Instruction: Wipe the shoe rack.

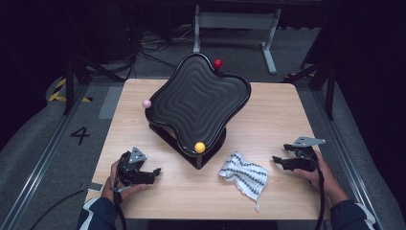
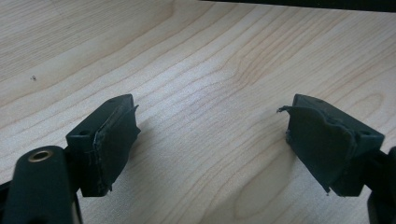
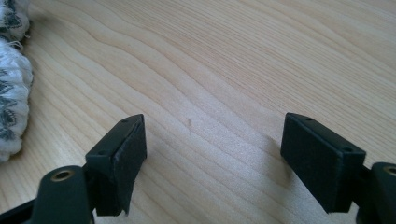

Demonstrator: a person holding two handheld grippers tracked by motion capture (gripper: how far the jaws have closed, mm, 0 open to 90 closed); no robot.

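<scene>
A crumpled white cloth with dark pattern (image 1: 244, 173) lies on the wooden table (image 1: 287, 115), near its front edge, between my two grippers. My right gripper (image 1: 279, 161) rests just beside it, jaws spread wide and empty; my left gripper (image 1: 154, 172), farther off, likewise gapes over bare wood. Behind stands a black ridged tray (image 1: 198, 98) bearing yellow (image 1: 199, 147), pink (image 1: 146, 103) and red balls (image 1: 218, 63). Floor marking: "4" (image 1: 80, 135).
</scene>
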